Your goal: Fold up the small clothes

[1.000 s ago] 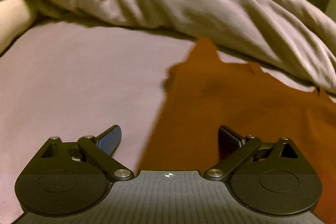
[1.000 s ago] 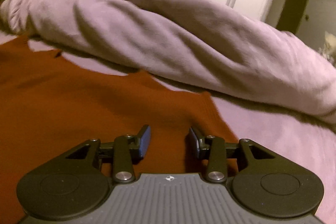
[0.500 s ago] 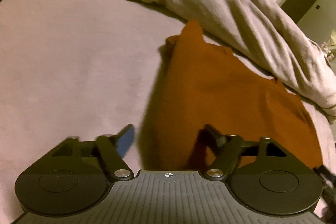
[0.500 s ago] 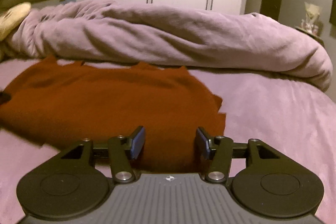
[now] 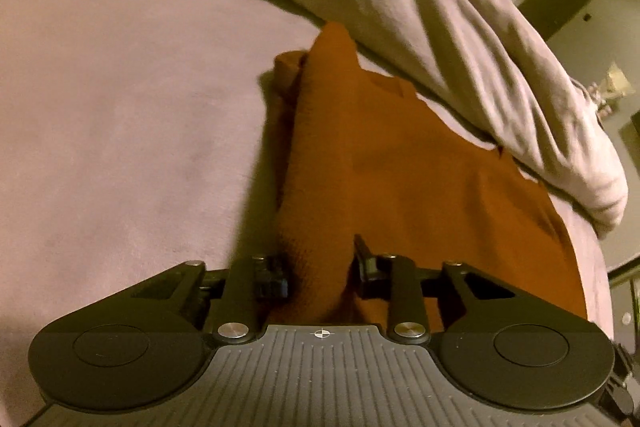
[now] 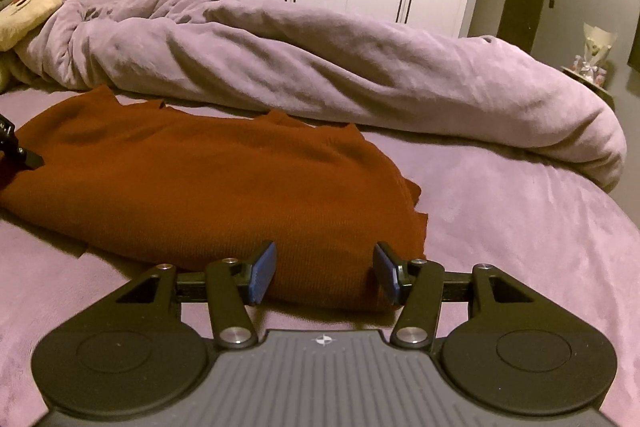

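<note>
Bedsheet (image 6: 520, 227) below rumpled duvet (image 6: 320, 59)

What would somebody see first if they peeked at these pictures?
The rust-orange garment lying on the purple bed sheet, bright against it. Behind it a big crumpled lilac duvet stretches across the bed. Up close, the left gripper has just been closing over the garment's near edge, and the right gripper sits open at its other end.

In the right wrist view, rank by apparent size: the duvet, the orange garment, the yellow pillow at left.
1. Duvet, the widest, spanning nearly the whole frame.
2. Orange garment, though it lies nearer the camera, so the gap is unsure.
3. Yellow pillow, clearly smallest; partly cut off by the frame edge.
</note>
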Available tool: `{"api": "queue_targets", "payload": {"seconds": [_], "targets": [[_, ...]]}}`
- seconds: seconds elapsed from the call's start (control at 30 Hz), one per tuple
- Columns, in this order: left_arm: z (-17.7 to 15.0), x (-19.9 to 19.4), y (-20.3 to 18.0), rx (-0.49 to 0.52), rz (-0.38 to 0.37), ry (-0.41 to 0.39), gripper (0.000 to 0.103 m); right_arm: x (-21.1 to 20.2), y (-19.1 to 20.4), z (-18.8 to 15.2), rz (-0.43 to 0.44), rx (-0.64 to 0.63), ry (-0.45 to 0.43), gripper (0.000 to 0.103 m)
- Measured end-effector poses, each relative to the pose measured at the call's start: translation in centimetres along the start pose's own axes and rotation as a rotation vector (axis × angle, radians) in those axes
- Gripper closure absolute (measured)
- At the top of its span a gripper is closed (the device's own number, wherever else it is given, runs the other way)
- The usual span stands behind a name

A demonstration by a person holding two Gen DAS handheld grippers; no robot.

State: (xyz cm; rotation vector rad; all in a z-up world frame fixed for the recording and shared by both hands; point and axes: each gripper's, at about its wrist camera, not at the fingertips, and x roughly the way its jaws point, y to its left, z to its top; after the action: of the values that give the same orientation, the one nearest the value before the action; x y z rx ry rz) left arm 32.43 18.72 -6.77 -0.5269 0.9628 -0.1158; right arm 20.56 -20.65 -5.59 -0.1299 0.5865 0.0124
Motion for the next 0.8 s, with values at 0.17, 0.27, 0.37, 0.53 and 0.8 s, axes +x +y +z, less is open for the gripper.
{"api": "queue_targets", "payload": {"seconds": [0.17,0.27,0.37,0.53,0.8], "targets": [[0.5,0.6,-0.6,0.017,0.001,0.012,0.074,0.0,0.3,0.2,0.017,0.027,-0.009,0.050],[1.2,-0.1,-1.1,0.015,0.016,0.013,0.082,-0.5,0.4,0.2,0.026,0.024,-0.018,0.049],[1.6,-1.3,-2.5,0.039,0.037,-0.009,0.084,-0.7,0.1,0.1,0.016,0.010,-0.023,0.049],[2.2,-3.5,-6.4,0.095,0.010,-0.084,0.085,-0.4,-0.5,-0.4,-0.048,-0.038,-0.027,0.052],[0.9,-3.6,-17.2,0.330,-0.025,-0.096,0.085,-0.2,-2.2,-1.7,-0.075,0.008,0.014,0.061]]}}
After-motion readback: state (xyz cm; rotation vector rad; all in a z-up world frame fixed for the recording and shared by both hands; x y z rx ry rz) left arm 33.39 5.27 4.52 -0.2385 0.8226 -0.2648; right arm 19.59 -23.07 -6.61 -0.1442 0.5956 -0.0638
